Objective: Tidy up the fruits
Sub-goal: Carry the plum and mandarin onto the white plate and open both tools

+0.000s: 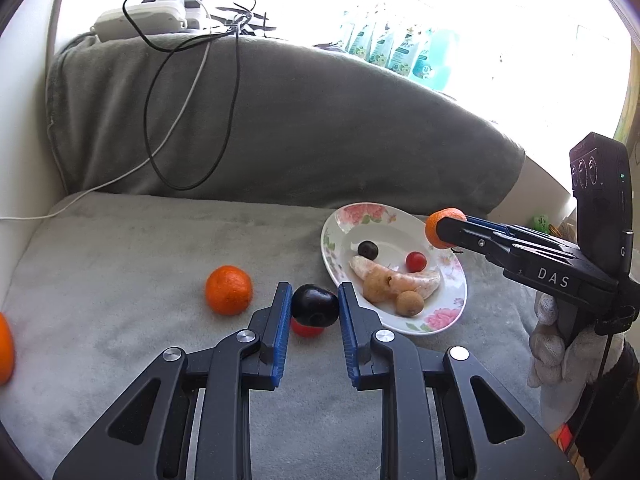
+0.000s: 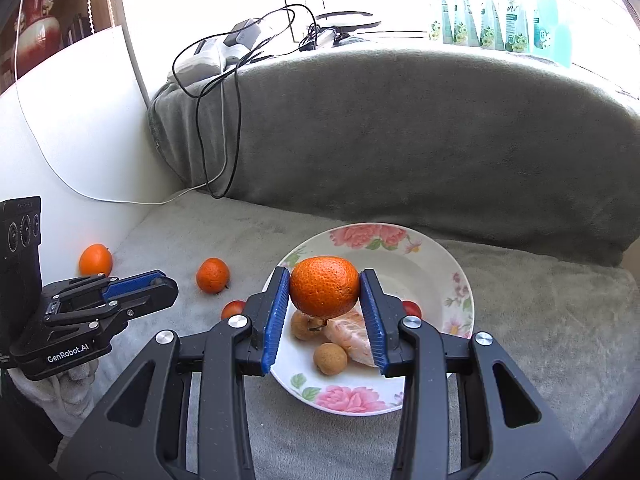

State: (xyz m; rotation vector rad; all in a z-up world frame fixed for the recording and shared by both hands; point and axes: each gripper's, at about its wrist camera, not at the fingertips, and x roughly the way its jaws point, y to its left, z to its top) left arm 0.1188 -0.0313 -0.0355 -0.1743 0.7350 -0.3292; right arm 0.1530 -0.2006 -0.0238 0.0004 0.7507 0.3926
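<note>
Left to right, as seen by the left wrist camera, on the grey plush sofa seat (image 1: pixel 160 248):

1. A round orange tangerine (image 1: pixel 229 290) lies loose at 9 o'clock of the left tool (image 1: pixel 312 304). Another orange fruit (image 1: pixel 5 348) sits at the far left edge.
2. The left tool's blue pads are apart, flanking a dark purple plum (image 1: pixel 315 305); contact cannot be confirmed. A small red fruit (image 1: pixel 307 329) lies directly beneath or against it. Risk: closing may nudge the plum, or both fruits may roll on the soft cover.
3. The white floral-rimmed ceramic plate (image 1: pixel 442 322) lies at 3 o'clock of the plum, just beside the left tool's right finger. Risk: that finger may strike the rim and shift the plate.
4. The right tool (image 2: pixel 325 294) is clamped on a second orange tangerine (image 2: pixel 325 287), held above the plate. Risk: the plate holds a peeled citrus segment (image 2: pixel 352 338) and two tan longans (image 2: pixel 330 358); a release from height may scatter them or send the tangerine over the rim.
</note>
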